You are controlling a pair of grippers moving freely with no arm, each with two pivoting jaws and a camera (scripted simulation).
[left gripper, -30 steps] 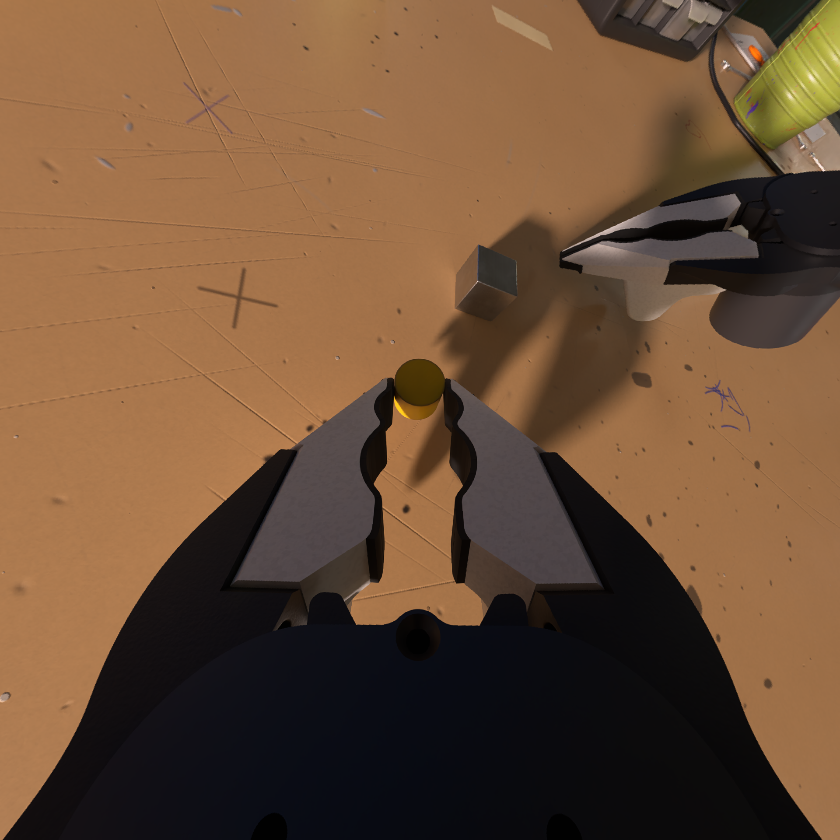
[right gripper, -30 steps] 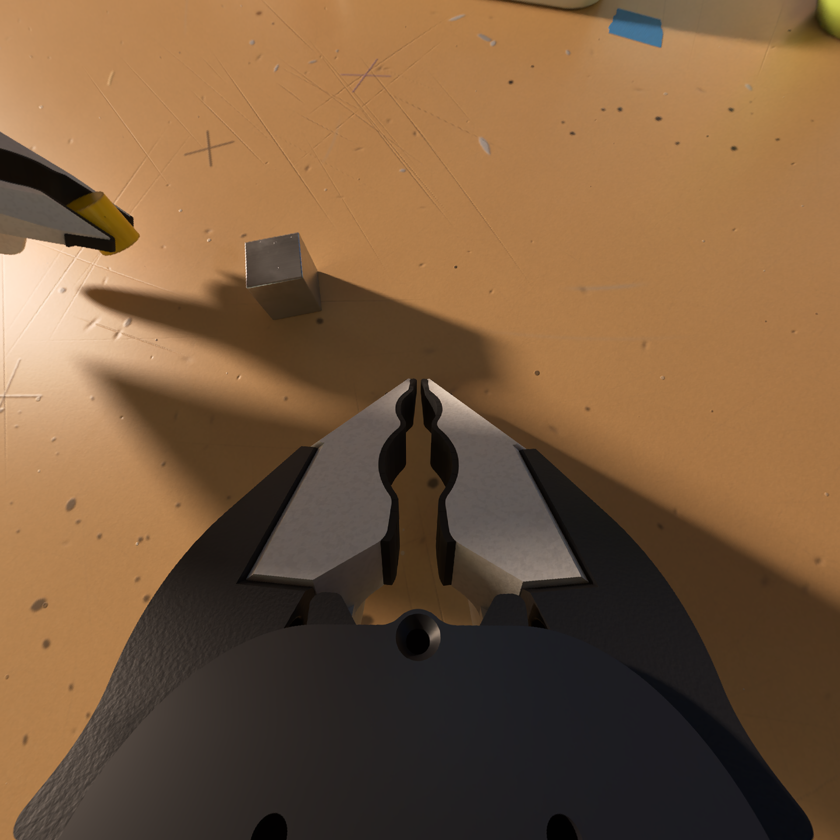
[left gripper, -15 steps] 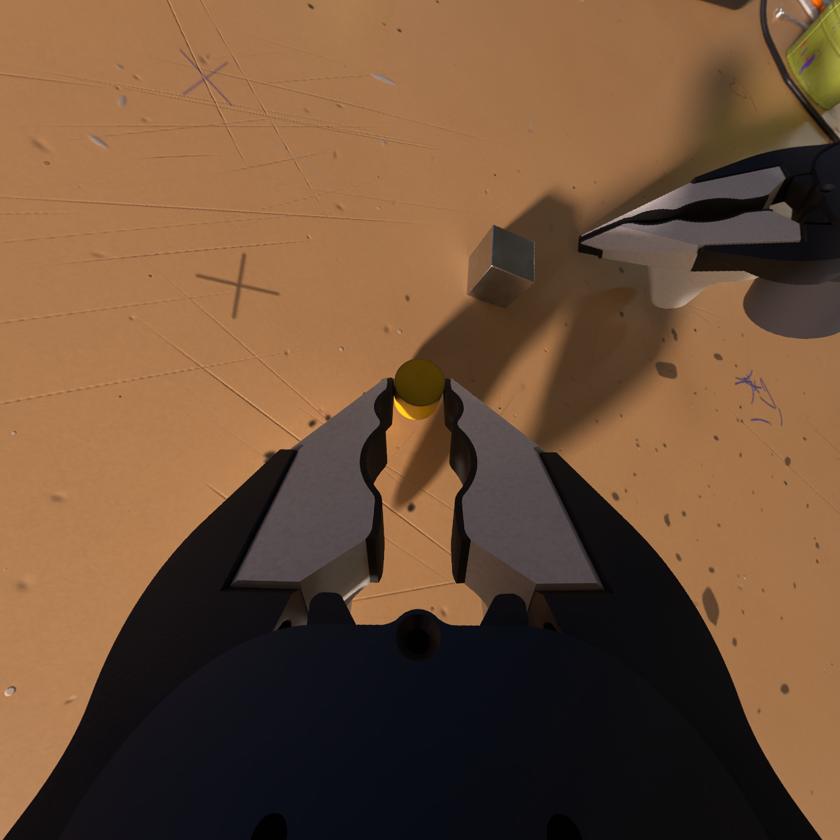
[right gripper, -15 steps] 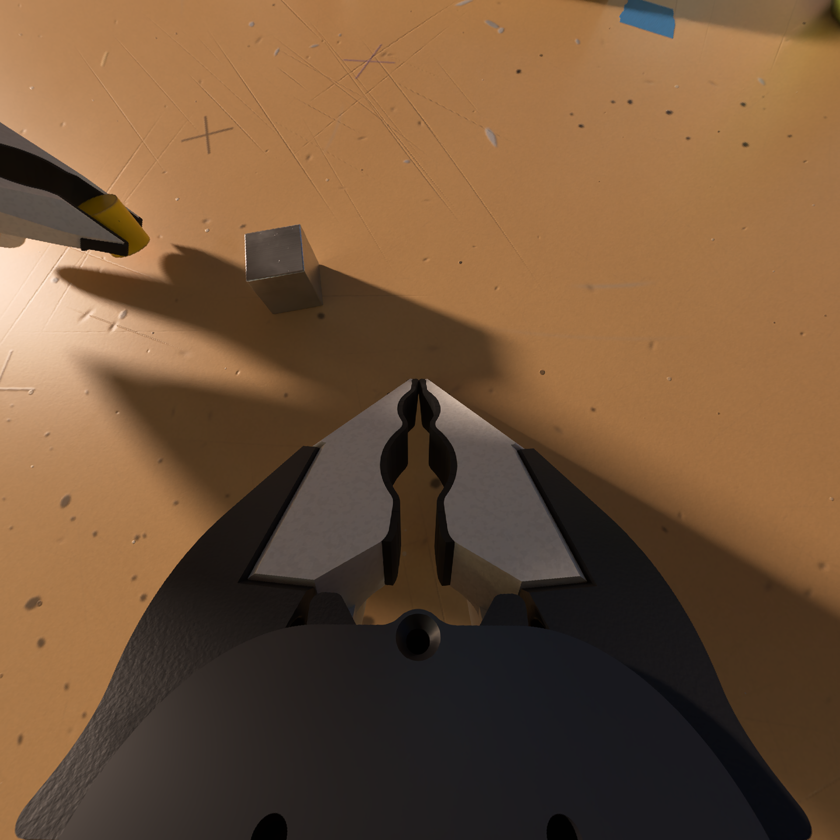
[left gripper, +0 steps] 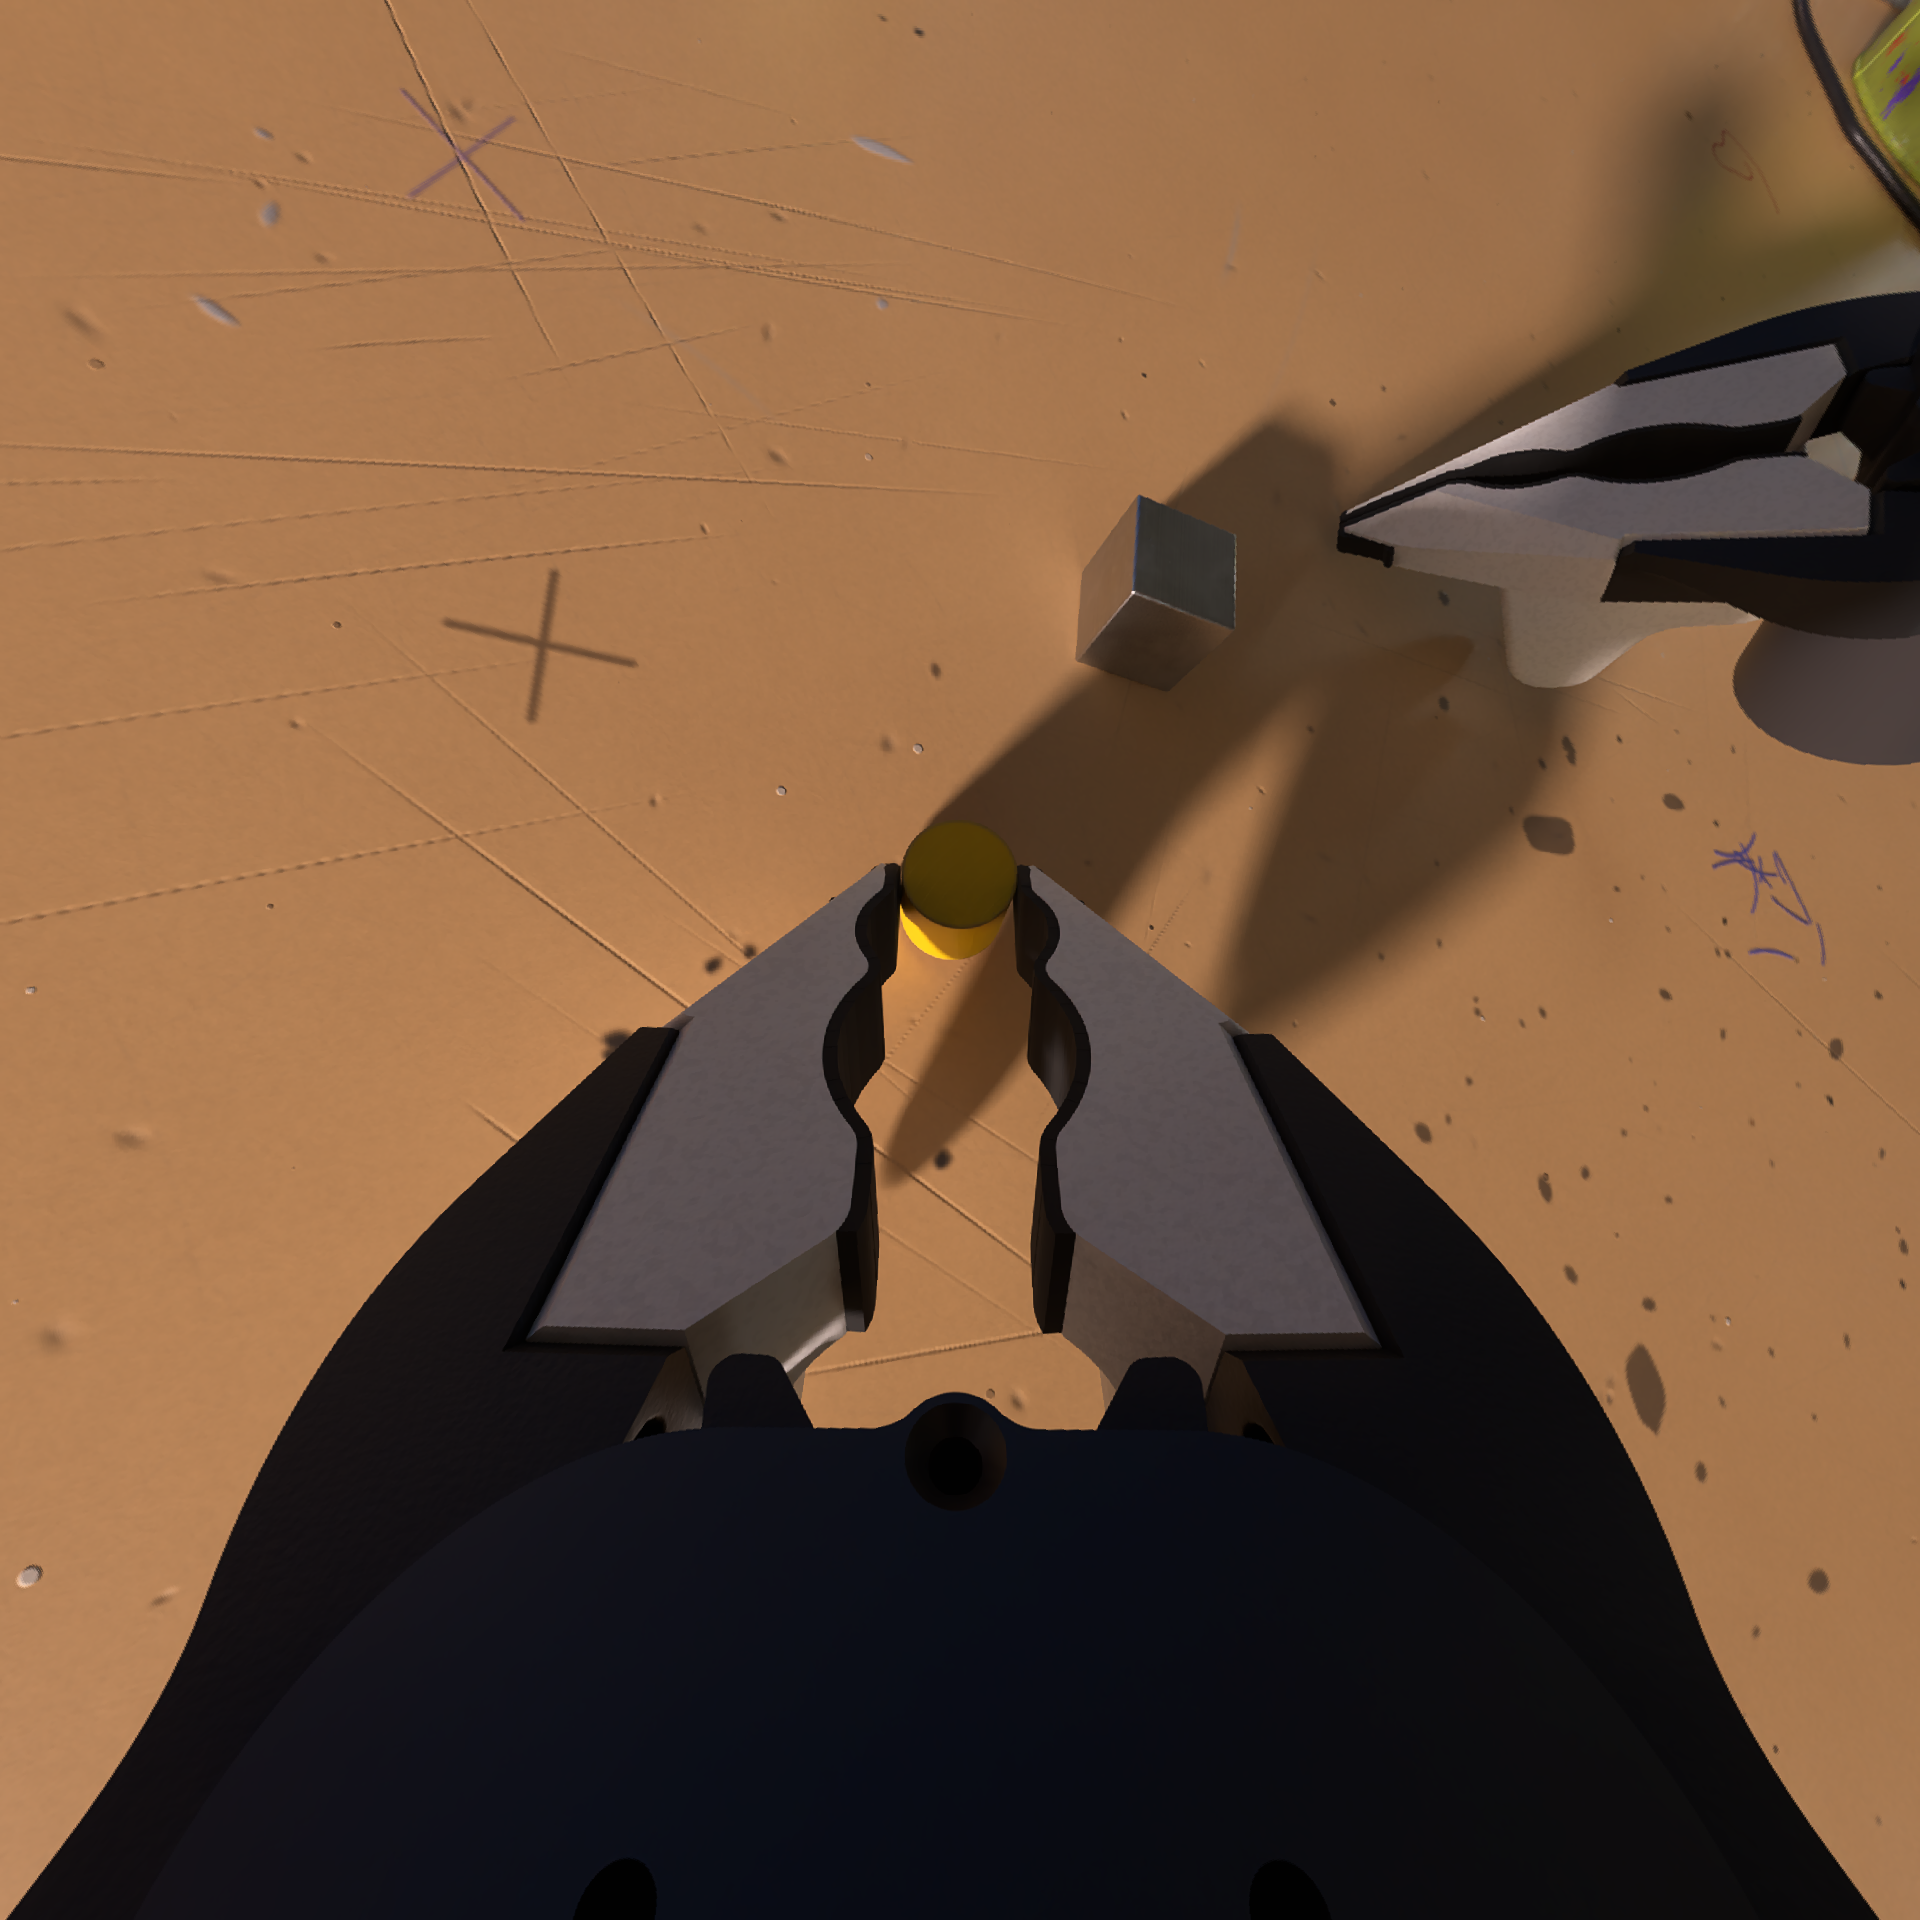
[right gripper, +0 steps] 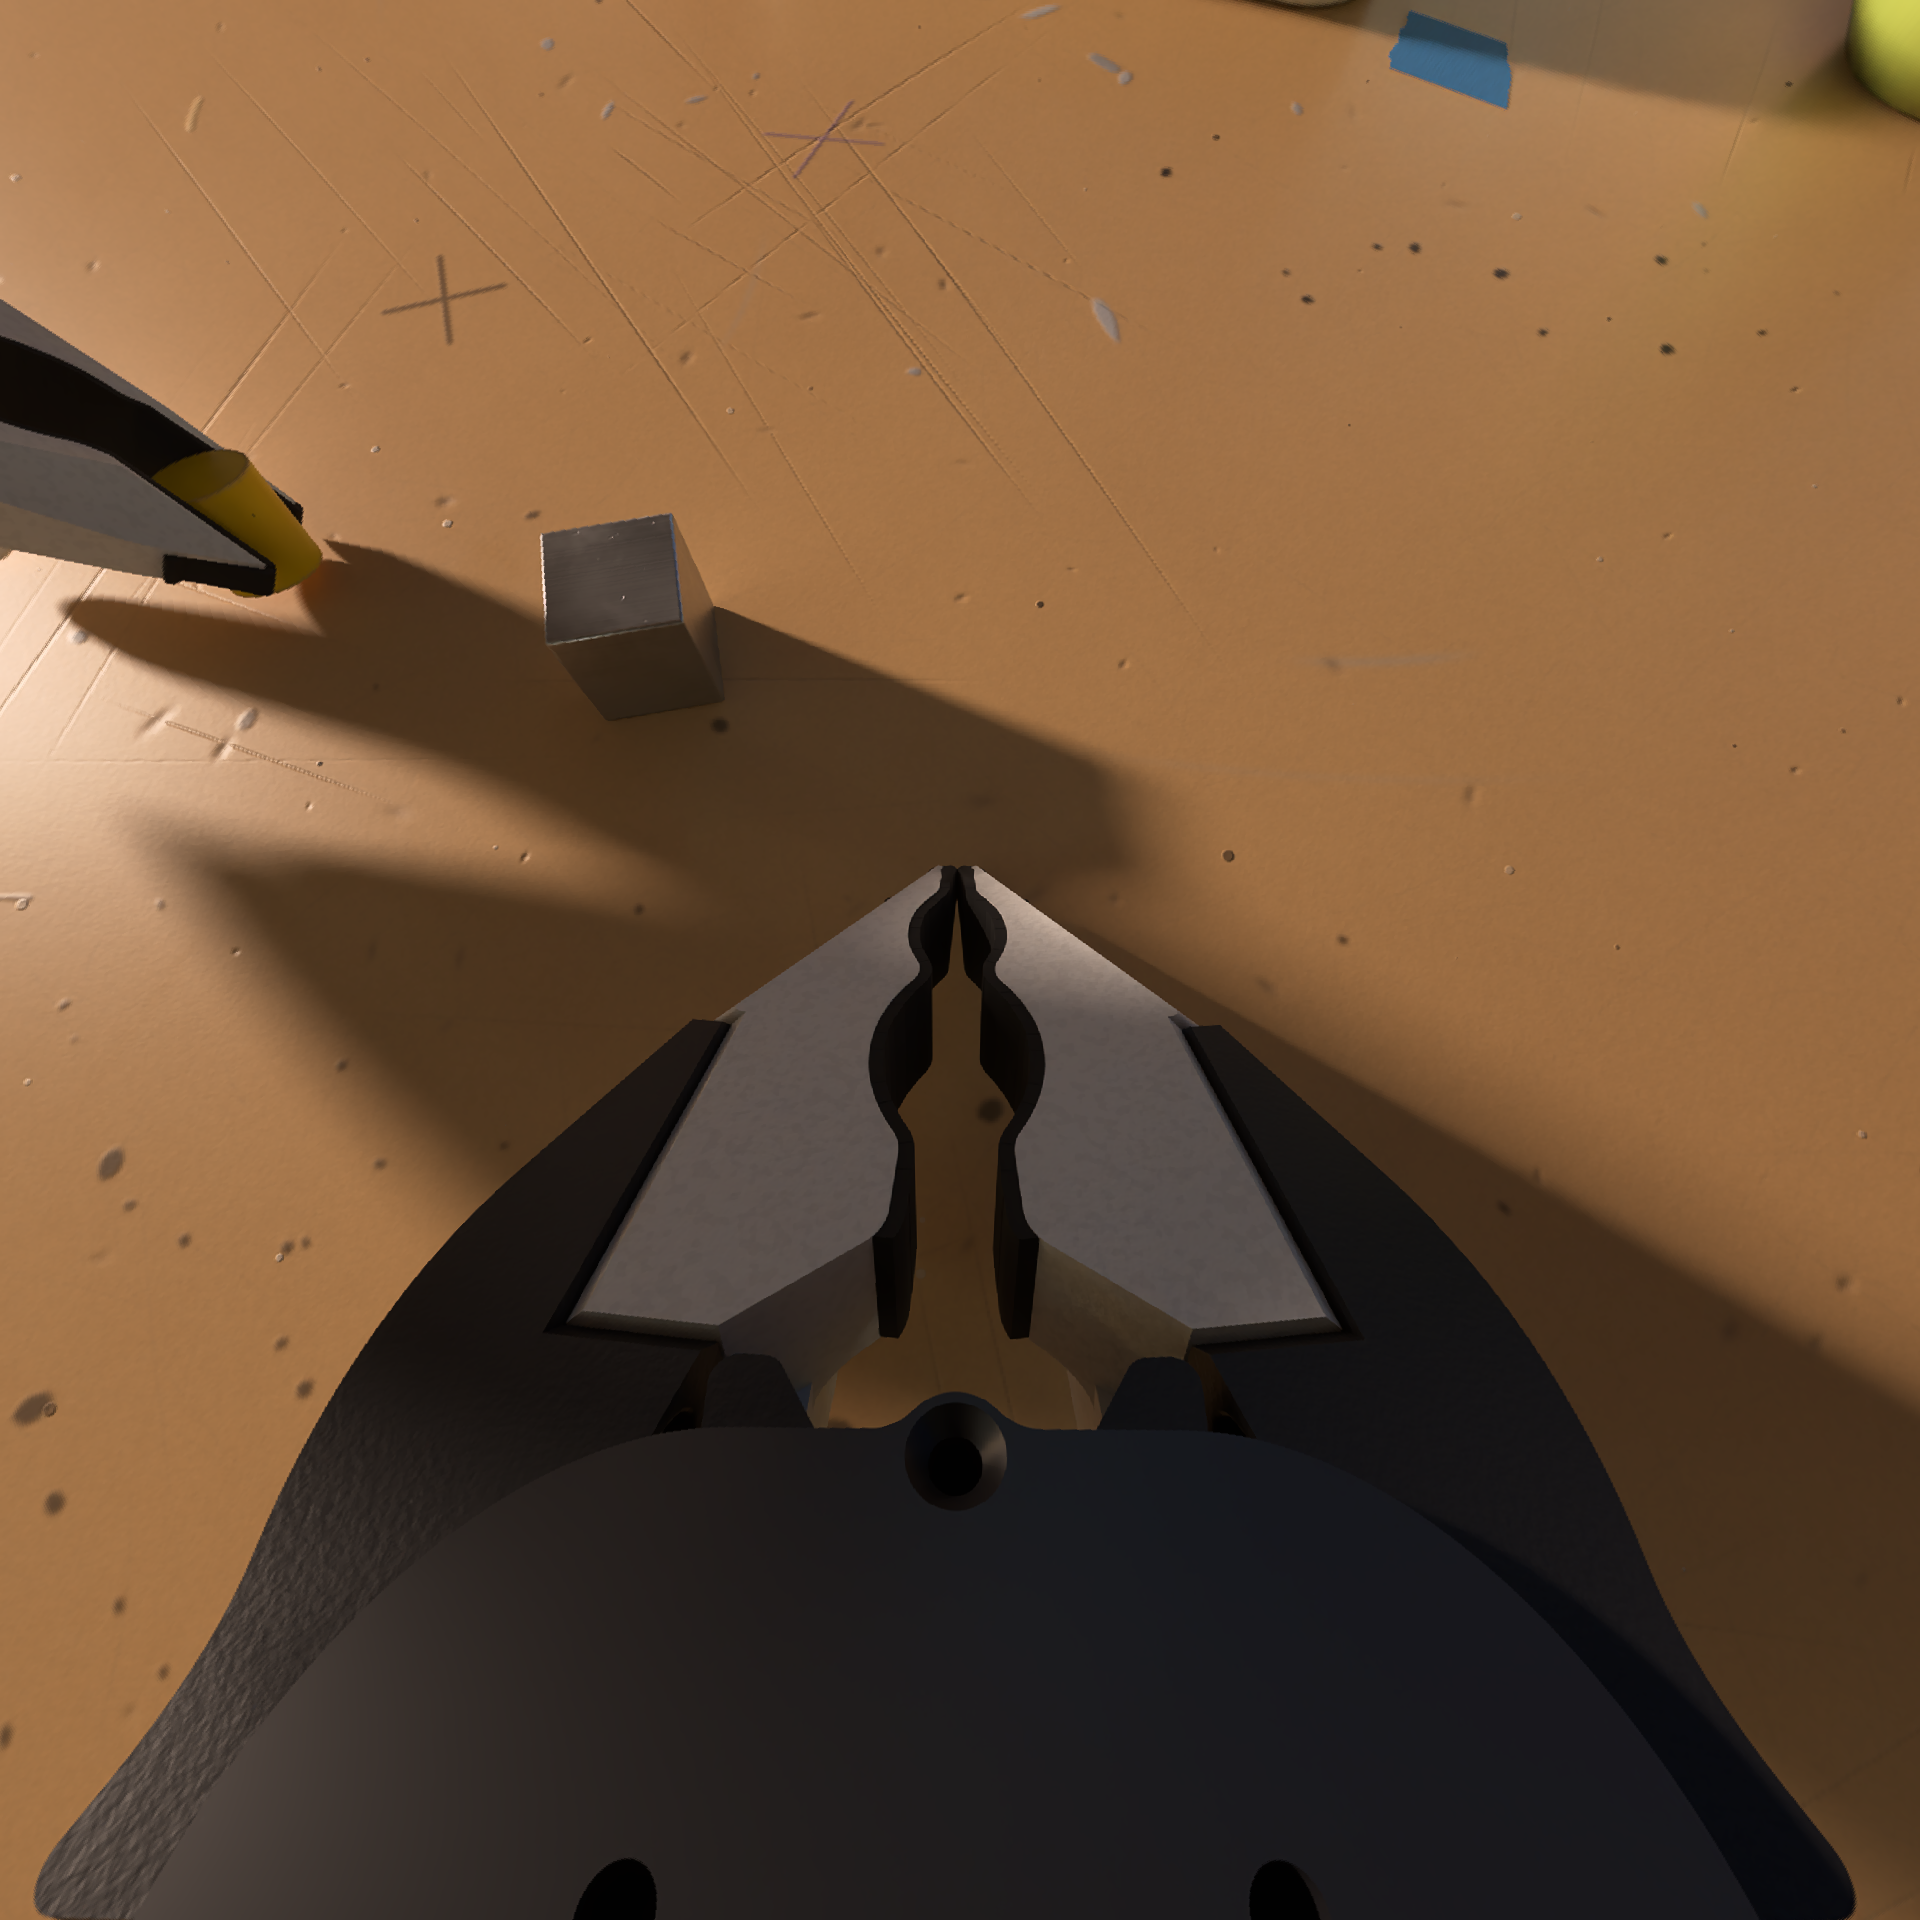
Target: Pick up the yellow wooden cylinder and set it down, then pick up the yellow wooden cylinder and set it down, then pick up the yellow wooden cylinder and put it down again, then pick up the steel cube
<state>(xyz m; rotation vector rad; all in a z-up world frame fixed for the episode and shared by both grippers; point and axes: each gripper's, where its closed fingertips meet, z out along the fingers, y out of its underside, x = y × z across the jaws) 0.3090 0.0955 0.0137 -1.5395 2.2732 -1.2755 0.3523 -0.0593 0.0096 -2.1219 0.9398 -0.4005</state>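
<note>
My left gripper (left gripper: 957, 896) is shut on the yellow wooden cylinder (left gripper: 957, 878), held upright at its fingertips low over the table. In the right wrist view the cylinder (right gripper: 249, 514) shows at the far left between the left gripper's fingers (right gripper: 125, 509), its lower end close to the table. The steel cube (left gripper: 1158, 590) sits on the table ahead and right of the left gripper. It also shows in the right wrist view (right gripper: 623, 613), ahead and left of my right gripper (right gripper: 956, 878). The right gripper is shut and empty above the table; it shows in the left wrist view (left gripper: 1361, 535) just right of the cube.
The brown table (left gripper: 520, 416) is scratched and bears dark cross marks (left gripper: 540, 644). A yellow-green container (left gripper: 1896, 73) and a black cable (left gripper: 1829, 94) lie at the far right. A strip of blue tape (right gripper: 1449, 57) and a green round object (right gripper: 1891, 52) lie at the far edge.
The left gripper has gone down and forward with the cylinder, towards the table beside the cube. The right gripper has stayed shut and barely moved.
</note>
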